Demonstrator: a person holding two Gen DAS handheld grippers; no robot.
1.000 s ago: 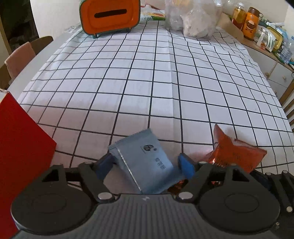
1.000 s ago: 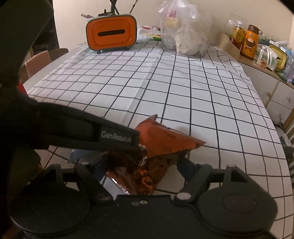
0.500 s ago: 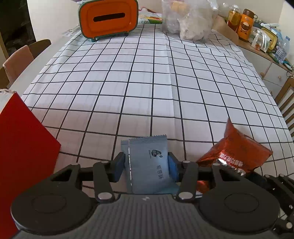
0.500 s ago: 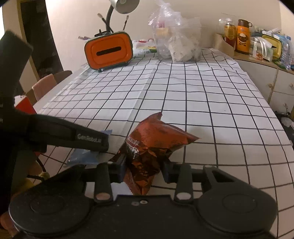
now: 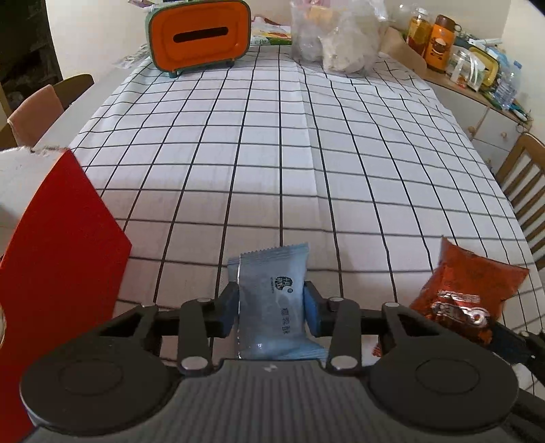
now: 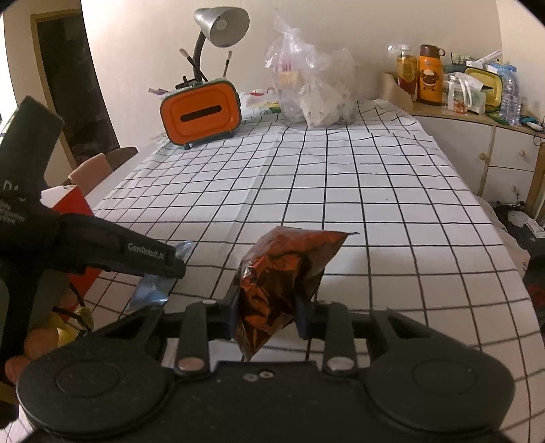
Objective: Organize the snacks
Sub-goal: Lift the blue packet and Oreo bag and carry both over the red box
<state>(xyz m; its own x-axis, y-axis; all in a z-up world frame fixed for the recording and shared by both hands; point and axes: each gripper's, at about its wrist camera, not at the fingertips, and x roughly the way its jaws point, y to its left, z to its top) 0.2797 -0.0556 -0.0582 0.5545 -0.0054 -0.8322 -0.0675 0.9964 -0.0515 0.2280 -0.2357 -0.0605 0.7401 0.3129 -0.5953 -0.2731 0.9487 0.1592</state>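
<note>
My left gripper (image 5: 271,308) is shut on a light blue snack packet (image 5: 272,300) and holds it upright above the checked tablecloth (image 5: 272,153). My right gripper (image 6: 267,311) is shut on an orange-brown foil snack bag (image 6: 282,272), lifted off the table. That bag also shows at the right in the left wrist view (image 5: 466,289). The left gripper's body (image 6: 102,248) and the blue packet's edge (image 6: 153,286) show at the left in the right wrist view. A red box (image 5: 58,265) stands close on the left.
An orange tissue box (image 5: 201,35) and a clear plastic bag of goods (image 5: 337,37) stand at the table's far end, with a desk lamp (image 6: 218,30) behind. A sideboard with jars and bottles (image 6: 442,81) is on the right. Chairs stand on both sides.
Both grippers have closed on their packets and lifted them off the table. The blue packet now stands upright between the left fingers; the orange bag hangs between the right fingers.
</note>
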